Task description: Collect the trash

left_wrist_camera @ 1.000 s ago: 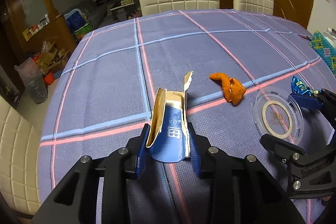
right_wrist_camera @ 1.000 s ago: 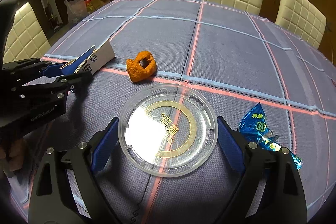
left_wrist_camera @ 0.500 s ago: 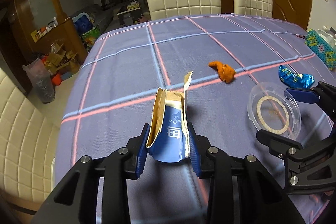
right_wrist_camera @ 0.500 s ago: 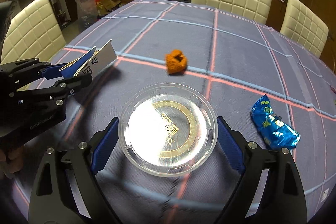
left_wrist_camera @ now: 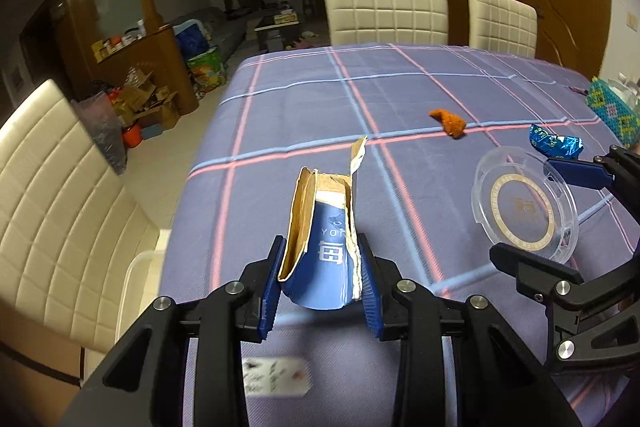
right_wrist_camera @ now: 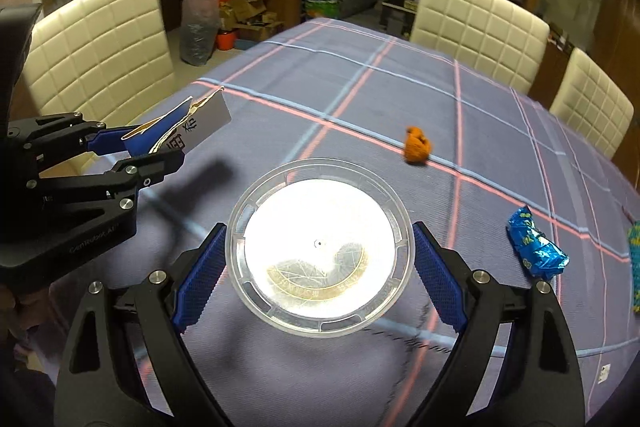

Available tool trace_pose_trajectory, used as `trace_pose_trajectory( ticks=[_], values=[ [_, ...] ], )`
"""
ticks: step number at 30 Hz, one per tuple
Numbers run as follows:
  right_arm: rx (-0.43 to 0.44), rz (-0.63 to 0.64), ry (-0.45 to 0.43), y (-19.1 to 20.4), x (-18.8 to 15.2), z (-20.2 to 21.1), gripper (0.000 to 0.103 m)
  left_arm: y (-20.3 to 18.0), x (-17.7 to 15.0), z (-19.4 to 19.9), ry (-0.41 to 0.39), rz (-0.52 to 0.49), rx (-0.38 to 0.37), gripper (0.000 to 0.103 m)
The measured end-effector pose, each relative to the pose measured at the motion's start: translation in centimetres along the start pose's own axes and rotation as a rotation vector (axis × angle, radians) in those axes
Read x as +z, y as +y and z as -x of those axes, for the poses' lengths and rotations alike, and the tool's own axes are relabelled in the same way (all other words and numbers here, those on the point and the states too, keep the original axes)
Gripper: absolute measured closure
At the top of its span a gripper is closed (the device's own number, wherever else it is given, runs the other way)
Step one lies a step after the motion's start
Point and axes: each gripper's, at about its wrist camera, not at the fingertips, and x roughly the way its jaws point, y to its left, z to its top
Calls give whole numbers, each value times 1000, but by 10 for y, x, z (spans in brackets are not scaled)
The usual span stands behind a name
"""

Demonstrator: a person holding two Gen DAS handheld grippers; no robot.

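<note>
While clamped, torn blue carton, brown inside, clear round lid

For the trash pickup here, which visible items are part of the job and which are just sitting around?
Job items:
- torn blue paper cup, gripped in the left claw
- clear plastic lid, gripped in the right claw
- orange peel and blue foil wrapper, on the tablecloth

Just lying about:
- green beaded box at the table edge
- cream chairs
</note>
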Motion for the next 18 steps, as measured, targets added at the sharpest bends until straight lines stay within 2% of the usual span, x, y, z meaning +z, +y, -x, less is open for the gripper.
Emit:
trace_pose_trajectory(
  ticks=[9, 18],
  values=[
    [15, 85, -23, 51, 7, 12, 15, 43, -26, 21, -13, 66, 45, 69],
    [45, 162, -15, 97, 19, 3, 15, 94, -48, 25, -11, 161, 105, 69]
  ],
)
